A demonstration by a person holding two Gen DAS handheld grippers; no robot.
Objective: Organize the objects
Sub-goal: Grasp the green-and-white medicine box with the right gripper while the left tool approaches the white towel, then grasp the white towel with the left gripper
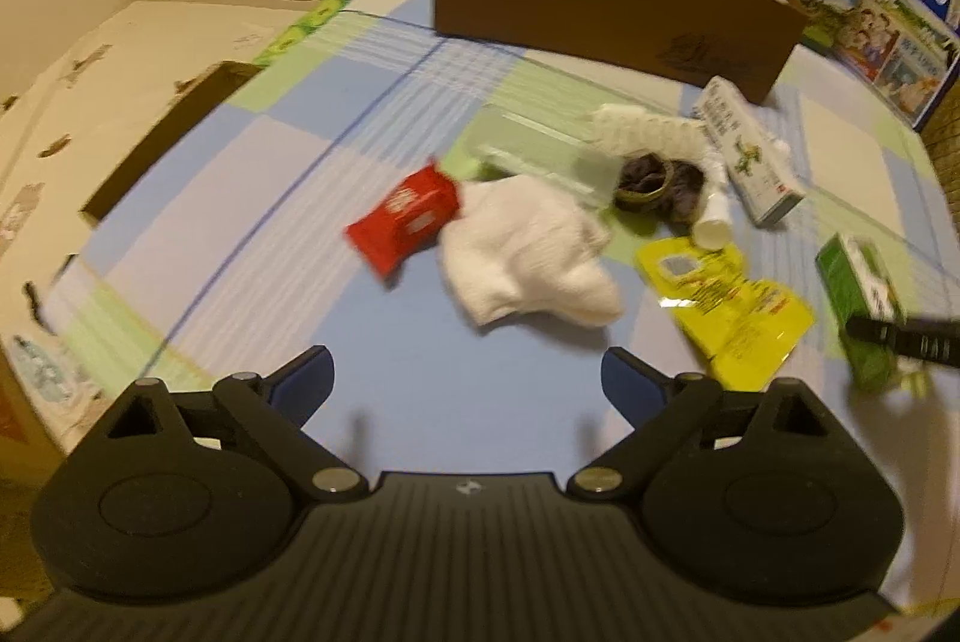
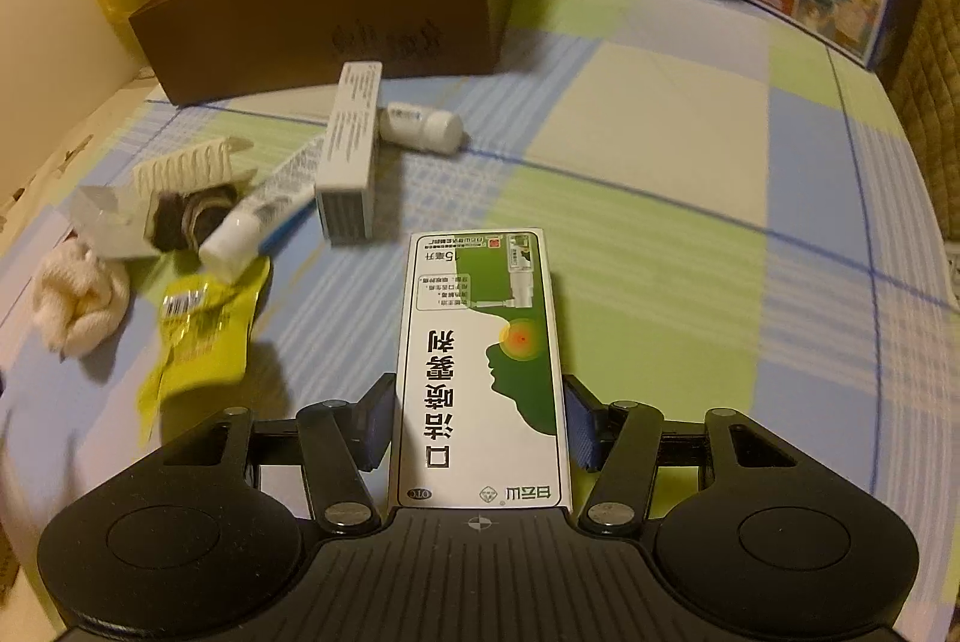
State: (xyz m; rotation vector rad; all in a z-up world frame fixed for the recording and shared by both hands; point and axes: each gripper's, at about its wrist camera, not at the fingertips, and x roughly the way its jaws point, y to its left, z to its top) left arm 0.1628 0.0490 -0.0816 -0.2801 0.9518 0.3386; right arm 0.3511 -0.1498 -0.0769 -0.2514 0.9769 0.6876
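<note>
Now, step: pick-up of the green-and-white spray box (image 2: 480,372) off the checked cloth (image 2: 660,150).
Right gripper (image 2: 480,420): pinching that box.
Left gripper (image 1: 468,378): spread, empty, above white sock (image 1: 528,252).
Next: carry to brown cardboard box (image 2: 324,0), release inside.

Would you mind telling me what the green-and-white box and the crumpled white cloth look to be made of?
Green-and-white box: probably glossy printed cardboard, with sharp folded edges and flat faces. Crumpled white cloth: soft knitted or terry fabric, matte, with ribbed texture and limp folds.

Both the left gripper (image 1: 468,372) and right gripper (image 2: 480,420) are matte black, with ribbed bases, round silver pivot screws and blue-padded jaws.
</note>
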